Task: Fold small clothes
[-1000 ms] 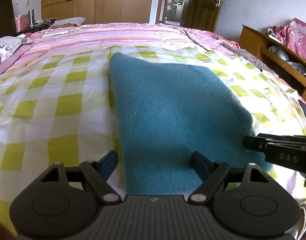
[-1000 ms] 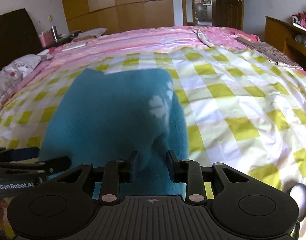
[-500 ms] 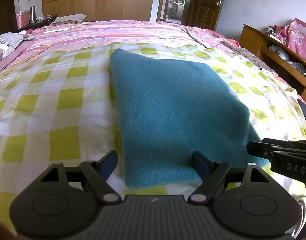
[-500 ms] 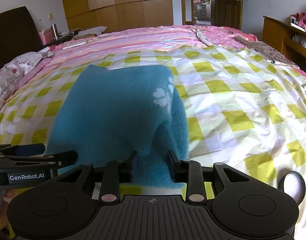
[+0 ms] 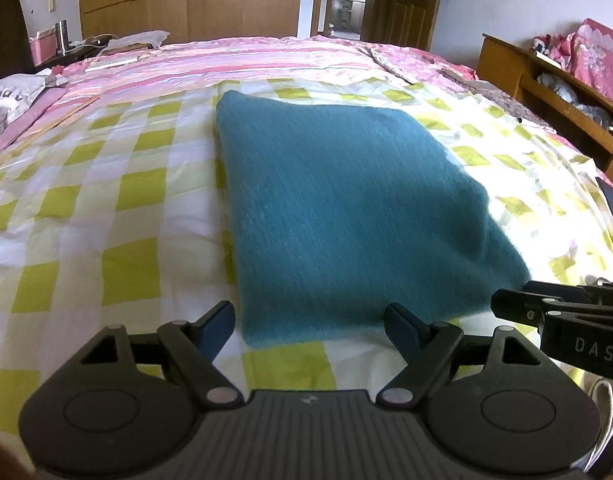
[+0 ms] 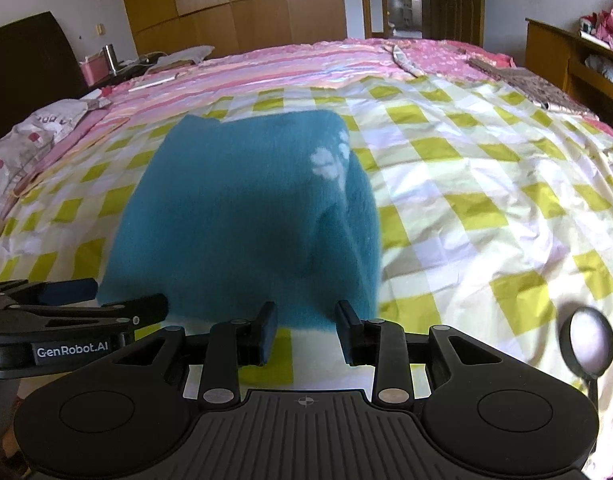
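A teal fleece garment (image 5: 346,216) lies folded into a rectangle on the yellow-checked bedsheet (image 5: 106,208). In the right wrist view the garment (image 6: 234,216) shows a white paw print near its far right corner, and its right side is humped. My left gripper (image 5: 310,326) is open and empty just short of the garment's near edge. My right gripper (image 6: 306,330) is open and empty just short of the near edge. It also shows at the right in the left wrist view (image 5: 554,312).
A pink striped bedcover (image 5: 234,60) covers the far half of the bed. A pillow (image 5: 14,96) lies at the far left. A wooden shelf unit (image 5: 554,92) stands on the right. Wardrobes and an open door stand behind.
Both grippers have drawn back from the garment toward the near edge of the bed. The right gripper's jaws have opened wider and no longer hold the cloth.
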The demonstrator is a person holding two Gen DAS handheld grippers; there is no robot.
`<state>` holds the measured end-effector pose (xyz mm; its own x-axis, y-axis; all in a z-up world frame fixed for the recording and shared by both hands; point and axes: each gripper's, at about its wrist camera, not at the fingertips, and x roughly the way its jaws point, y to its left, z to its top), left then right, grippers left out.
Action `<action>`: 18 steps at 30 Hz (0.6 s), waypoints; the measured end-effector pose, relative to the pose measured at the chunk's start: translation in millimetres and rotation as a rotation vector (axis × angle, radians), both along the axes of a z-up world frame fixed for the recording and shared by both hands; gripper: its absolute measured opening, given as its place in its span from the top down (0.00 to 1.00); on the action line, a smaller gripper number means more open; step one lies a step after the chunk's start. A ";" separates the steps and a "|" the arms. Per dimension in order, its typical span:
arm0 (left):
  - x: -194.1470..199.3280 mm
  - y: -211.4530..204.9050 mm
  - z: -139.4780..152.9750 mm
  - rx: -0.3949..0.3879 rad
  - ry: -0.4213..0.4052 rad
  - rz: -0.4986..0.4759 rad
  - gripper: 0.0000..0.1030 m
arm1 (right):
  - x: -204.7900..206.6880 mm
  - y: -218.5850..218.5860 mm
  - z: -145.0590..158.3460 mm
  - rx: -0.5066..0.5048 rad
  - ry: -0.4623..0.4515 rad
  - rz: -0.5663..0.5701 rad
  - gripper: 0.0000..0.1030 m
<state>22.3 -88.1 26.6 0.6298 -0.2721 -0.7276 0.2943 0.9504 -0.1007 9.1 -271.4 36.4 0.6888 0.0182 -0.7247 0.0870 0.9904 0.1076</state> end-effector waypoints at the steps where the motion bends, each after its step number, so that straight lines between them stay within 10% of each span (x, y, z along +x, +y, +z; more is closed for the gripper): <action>1: -1.3 -0.5 -0.4 0.006 0.000 0.000 0.16 | -1.2 -0.4 -1.2 0.007 0.004 -0.002 0.68; 18: -16.4 -2.2 -9.4 0.041 0.019 0.007 0.05 | -20.4 5.6 -11.2 0.022 0.037 -0.018 0.63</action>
<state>5.9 -90.3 17.2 0.6176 -0.2375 -0.7498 0.2863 0.9558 -0.0669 -11.3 -265.7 25.2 0.6618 0.0224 -0.7494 0.1089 0.9861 0.1256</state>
